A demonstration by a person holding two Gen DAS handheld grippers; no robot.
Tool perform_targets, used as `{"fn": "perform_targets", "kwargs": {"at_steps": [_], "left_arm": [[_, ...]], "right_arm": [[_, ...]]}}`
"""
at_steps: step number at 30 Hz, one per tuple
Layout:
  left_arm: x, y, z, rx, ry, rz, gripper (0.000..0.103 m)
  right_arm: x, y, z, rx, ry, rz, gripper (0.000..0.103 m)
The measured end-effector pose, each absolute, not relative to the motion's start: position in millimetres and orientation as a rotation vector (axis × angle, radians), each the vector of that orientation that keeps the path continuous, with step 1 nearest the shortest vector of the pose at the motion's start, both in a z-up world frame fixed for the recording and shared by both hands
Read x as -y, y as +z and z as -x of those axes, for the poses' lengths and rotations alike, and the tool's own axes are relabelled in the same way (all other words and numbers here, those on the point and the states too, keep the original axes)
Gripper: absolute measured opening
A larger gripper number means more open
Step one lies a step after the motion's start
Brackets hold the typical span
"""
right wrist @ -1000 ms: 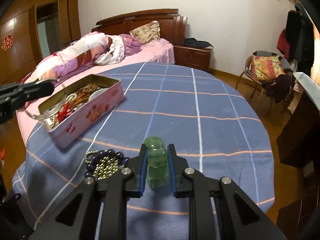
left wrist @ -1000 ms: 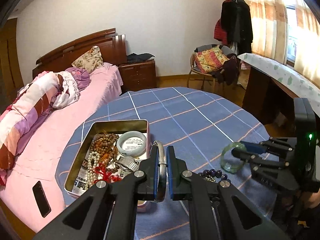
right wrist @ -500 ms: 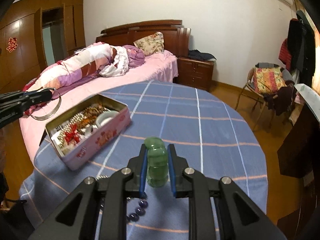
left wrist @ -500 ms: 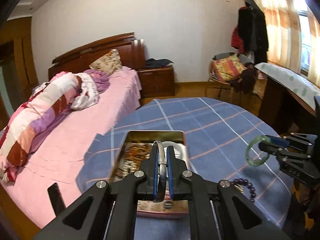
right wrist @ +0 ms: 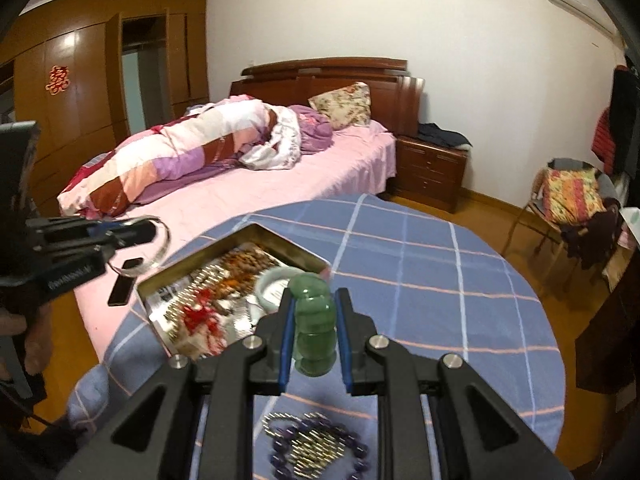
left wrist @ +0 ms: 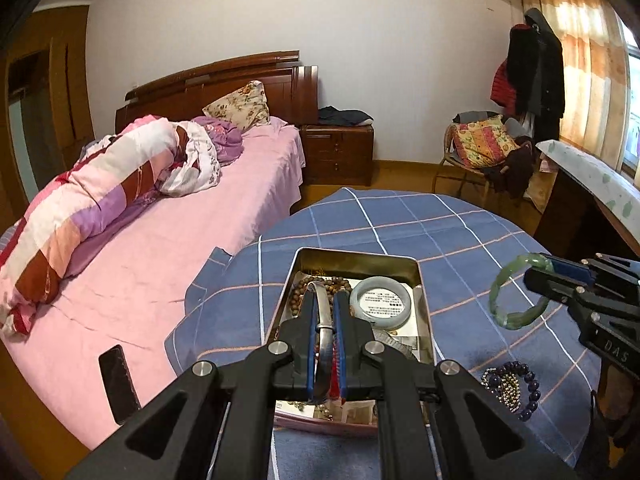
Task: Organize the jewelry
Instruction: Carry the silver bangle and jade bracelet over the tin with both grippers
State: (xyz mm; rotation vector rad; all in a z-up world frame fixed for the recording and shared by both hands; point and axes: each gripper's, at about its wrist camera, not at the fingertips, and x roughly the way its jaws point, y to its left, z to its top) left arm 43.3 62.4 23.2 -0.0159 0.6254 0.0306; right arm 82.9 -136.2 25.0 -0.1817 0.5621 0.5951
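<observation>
Left wrist view. The left gripper (left wrist: 323, 312) is closed on one silver bangle (left wrist: 322, 320), held edge-on between the blue pads above the open tin (left wrist: 422, 292). Judged: the bangle is a thin, rigid metal hoop, light and smooth, so it can slip or pivot in the pads; grip across the band, as here. The tin stands on the blue checked tablecloth (left wrist: 400, 220). Inside it lies one pale jade bangle (left wrist: 380, 308), flat on printed paper, with several strands of brown wooden beads (left wrist: 298, 296); their exact count cannot be told. To the right, the right gripper (left wrist: 540, 270) holds one green jade bangle (left wrist: 516, 296) by its rim, clear of the cloth. One dark purple bead bracelet (left wrist: 516, 388) lies on the cloth beside the tin, with a cluster of small metallic beads within it.

Right wrist view. The right gripper (right wrist: 312, 320) is closed on the green jade bangle (right wrist: 314, 332), seen edge-on. Judged: jade is stiff, fairly heavy, slick and brittle; lower it into the tin (right wrist: 168, 276), do not drop it. The left gripper (right wrist: 152, 232), at left beyond the tin's edge, holds the silver bangle (right wrist: 162, 246) over the bed side. The purple bracelet (right wrist: 320, 452) lies on the cloth below the fingers.

Bangle count: three, two held, one stowed.
</observation>
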Motion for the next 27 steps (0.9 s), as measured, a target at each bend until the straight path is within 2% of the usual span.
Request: {"fn": "perform_targets", "kwargs": {"at_steps": [27], "left_arm": [[-69, -2, -60, -0.667, 0.026, 0.018, 0.007]], "right_arm": [[56, 7, -81, -0.59, 0.692, 0.238, 0.021]]}}
